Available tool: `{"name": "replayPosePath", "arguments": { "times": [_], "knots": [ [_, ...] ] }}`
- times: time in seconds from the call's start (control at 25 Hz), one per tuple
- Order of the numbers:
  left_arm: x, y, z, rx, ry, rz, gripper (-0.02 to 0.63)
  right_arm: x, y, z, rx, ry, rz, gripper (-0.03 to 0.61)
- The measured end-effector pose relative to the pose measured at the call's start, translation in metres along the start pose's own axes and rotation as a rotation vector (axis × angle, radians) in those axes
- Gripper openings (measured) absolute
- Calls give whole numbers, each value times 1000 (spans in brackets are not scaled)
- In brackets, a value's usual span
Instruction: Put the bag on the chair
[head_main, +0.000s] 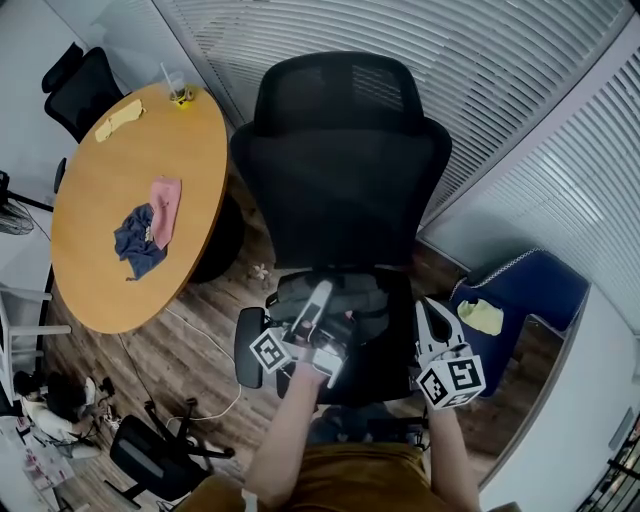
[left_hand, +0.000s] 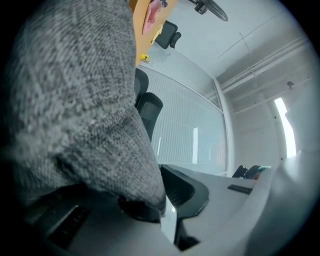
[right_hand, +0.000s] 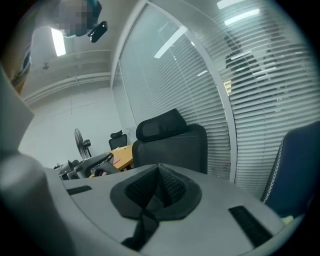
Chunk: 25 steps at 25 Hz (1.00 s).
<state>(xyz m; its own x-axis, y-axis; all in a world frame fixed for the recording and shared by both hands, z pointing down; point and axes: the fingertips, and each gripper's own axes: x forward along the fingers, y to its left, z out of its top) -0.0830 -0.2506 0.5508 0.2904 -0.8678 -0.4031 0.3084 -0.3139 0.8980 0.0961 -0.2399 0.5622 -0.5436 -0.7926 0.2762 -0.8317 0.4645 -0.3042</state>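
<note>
Pretty clearly an office meeting room: black mesh office chair (head_main: 345, 170) mid-frame, round wooden counter (head_main: 110, 280) at left, another swivel chair (head_main: 82, 88) upper left, blinds (head_main: 480, 60) over glass walls up top.

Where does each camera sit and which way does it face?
Head view: on the person's head, steeply down at black chair and grey bag on its seat; forearms, left claw, right claw show.
Left gripper view: on left claw, shut on the bag, fabric filling its left.
Right gripper view: on right claw, shut empty, facing chair's backrest.
Shared: head and right gripper views both show the chair.
</note>
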Motion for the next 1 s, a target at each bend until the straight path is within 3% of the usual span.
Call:
{"name": "replayPosePath", "arguments": {
  "times": [0.12,1.0],
  "knots": [
    [1,4,6,11,-8,10,23,0,-8,-6,47,2,-16,12],
    [50,50,48,38,-77,119,23,32,-29,-10,57,58,-12,12]
  ]
}}
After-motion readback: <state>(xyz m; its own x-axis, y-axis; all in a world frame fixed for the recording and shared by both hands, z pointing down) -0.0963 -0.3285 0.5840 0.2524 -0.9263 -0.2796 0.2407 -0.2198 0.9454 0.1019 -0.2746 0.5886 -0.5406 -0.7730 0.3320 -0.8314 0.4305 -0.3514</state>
